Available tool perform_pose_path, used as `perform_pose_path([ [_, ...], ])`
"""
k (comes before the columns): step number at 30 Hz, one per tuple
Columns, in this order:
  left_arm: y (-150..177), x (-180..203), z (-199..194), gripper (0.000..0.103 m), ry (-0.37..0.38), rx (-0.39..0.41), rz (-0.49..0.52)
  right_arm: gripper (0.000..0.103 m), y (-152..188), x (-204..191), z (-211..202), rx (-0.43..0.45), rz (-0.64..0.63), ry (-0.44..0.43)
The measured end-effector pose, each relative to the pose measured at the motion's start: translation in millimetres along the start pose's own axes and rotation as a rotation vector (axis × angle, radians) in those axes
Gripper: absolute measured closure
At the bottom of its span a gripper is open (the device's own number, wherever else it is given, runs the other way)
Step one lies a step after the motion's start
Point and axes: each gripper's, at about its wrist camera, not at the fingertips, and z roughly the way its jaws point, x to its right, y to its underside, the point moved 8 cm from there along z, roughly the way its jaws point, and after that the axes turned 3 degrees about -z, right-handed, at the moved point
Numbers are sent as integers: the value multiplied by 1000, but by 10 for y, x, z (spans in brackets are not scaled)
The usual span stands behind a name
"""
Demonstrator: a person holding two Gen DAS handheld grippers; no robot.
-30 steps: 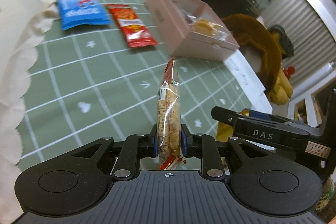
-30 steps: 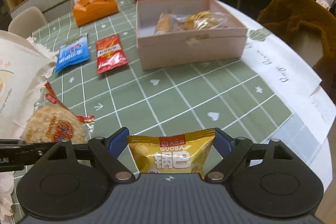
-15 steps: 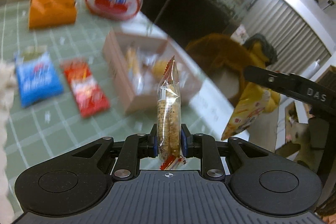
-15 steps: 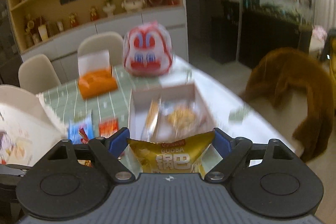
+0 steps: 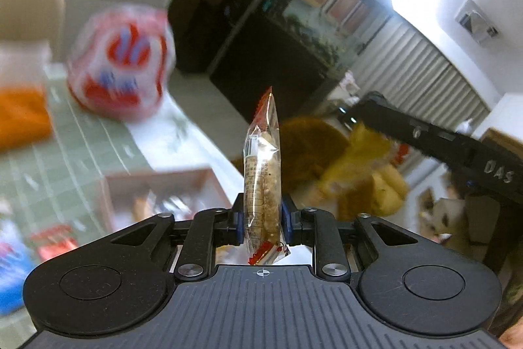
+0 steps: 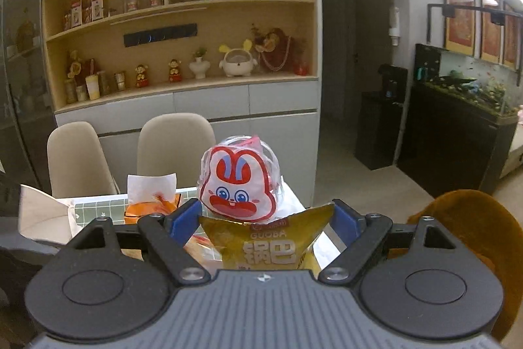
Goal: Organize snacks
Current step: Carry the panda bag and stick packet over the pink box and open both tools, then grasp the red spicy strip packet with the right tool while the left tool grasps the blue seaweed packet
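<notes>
My left gripper (image 5: 262, 219) is shut on a clear-wrapped rice cracker (image 5: 263, 179), held edge-on and upright above the table. The pink box (image 5: 157, 185) with snacks inside lies blurred below and left of it. My right gripper (image 6: 265, 219) is shut on a yellow GUOBA snack bag (image 6: 268, 246), raised high and level; the bag hides most of the box beneath. The right gripper's black arm and yellow bag also show at the right of the left wrist view (image 5: 359, 152).
A red-and-white rabbit-face bag (image 6: 240, 183) and an orange tissue box (image 6: 152, 205) stand at the table's far end. A red packet (image 5: 54, 239) and a blue packet (image 5: 9, 270) lie left of the box. Chairs (image 6: 175, 149) and a brown coat (image 6: 457, 218) surround the table.
Both grippers have lifted and tilted upward with their snacks held. The table and box have dropped low in both views, and the wall shelves now fill the right wrist view.
</notes>
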Motion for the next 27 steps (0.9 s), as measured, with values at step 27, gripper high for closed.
perform_pose_path([
  [27, 615, -2191, -498, 74, -572, 112, -222, 17, 1045, -147, 1293, -324, 161, -58],
])
